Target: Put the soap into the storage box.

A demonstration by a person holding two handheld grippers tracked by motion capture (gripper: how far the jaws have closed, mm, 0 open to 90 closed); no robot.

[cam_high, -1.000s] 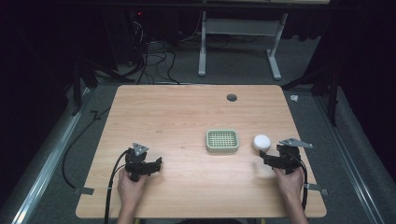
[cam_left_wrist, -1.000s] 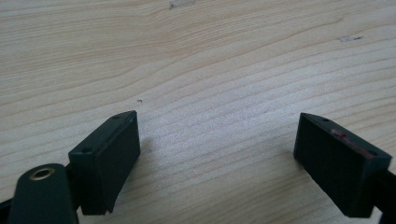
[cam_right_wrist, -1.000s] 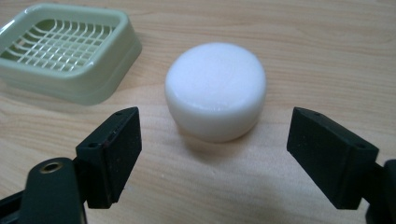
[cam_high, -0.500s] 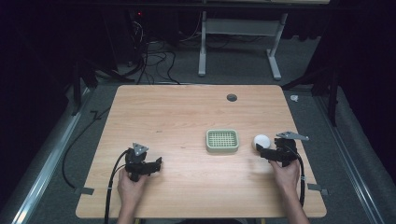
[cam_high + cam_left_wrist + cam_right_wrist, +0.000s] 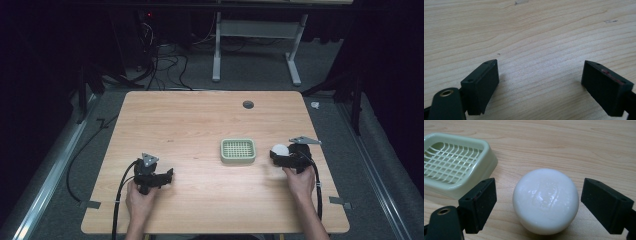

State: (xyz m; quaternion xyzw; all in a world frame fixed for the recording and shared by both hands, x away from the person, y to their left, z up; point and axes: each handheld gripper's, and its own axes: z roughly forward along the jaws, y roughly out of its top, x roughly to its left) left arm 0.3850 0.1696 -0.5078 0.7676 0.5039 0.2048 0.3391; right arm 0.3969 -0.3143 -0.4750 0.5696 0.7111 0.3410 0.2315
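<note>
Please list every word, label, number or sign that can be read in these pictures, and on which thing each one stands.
None can be read.
White soap: a faint embossed stamp on top, too blurred to read.
Green soap dish, both grippers and the table: no text visible.

a light wooden table (image 5: 200,125) with a visible grain stands on a grey carpeted floor (image 5: 250,65). near the tabletop's far edge, right of centre, sits a dark round cable hole (image 5: 248,104). two strips of grey tape (image 5: 340,202) stick out at the near corners, one on each side. beyond the far edge a white metal frame (image 5: 255,45) rests on two legs, with a tangle of black cables (image 5: 160,60) on the floor to its left. a metal rail (image 5: 50,175) runs along the left side. the room around is dark, and light falls mainly on the tabletop.
</note>
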